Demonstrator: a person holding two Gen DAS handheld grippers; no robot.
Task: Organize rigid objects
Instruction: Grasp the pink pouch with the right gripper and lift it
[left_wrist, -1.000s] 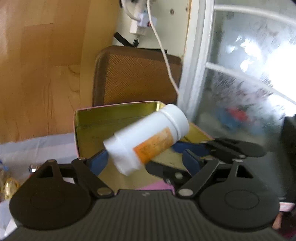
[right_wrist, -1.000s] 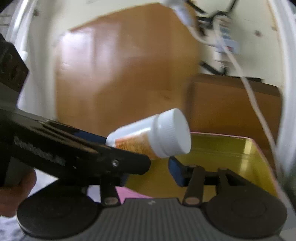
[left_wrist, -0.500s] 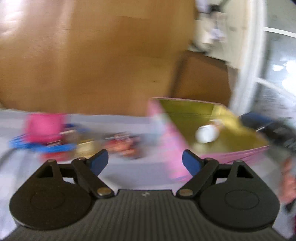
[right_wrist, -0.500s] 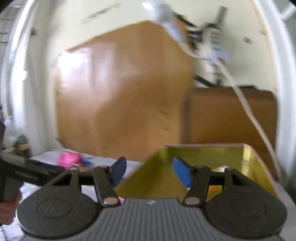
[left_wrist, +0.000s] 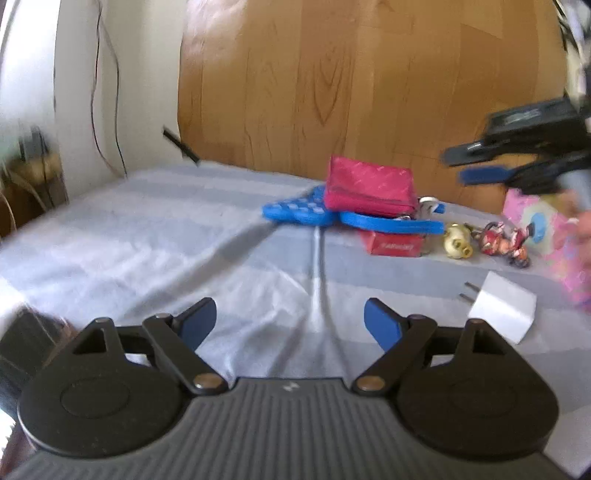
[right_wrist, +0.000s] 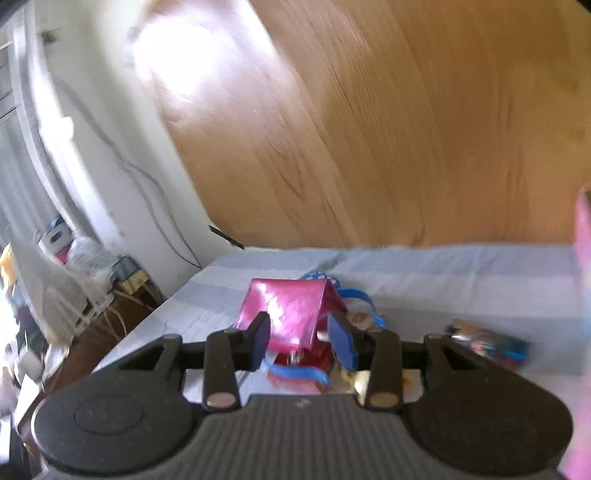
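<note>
Nearest in the left wrist view, the left gripper (left_wrist: 290, 319) stands with its jaws spread wide and empty; only bare grey-blue bedsheet (left_wrist: 147, 240) lies between them. A second ago those same jaws carried a white pill bottle with an orange label over a gold-lined tin; half a second ago the bottle lay inside the tin, so that item reads as put away, and the tin itself is now out of both views apart from the pink box (left_wrist: 546, 236) at the right edge, which may be its outer wall.

To the right on the bed, a white plug adapter (left_wrist: 504, 312) lies alone. Farther off sits the remaining clutter: a red carton (left_wrist: 395, 243), a small yellowish figure (left_wrist: 458, 242) and a red figurine (left_wrist: 504, 245) beside it, then a magenta pouch (left_wrist: 369, 186) resting on a blue flat piece (left_wrist: 299, 210) and a blue strap (left_wrist: 391, 223).

The right gripper (right_wrist: 301, 341) has just been narrowing its jaws; they are part closed, with nothing pressed between the pads. The pouch shows through the gap but lies farther away. Both tools now face the loose pile, so the next pick probably comes from there.
</note>
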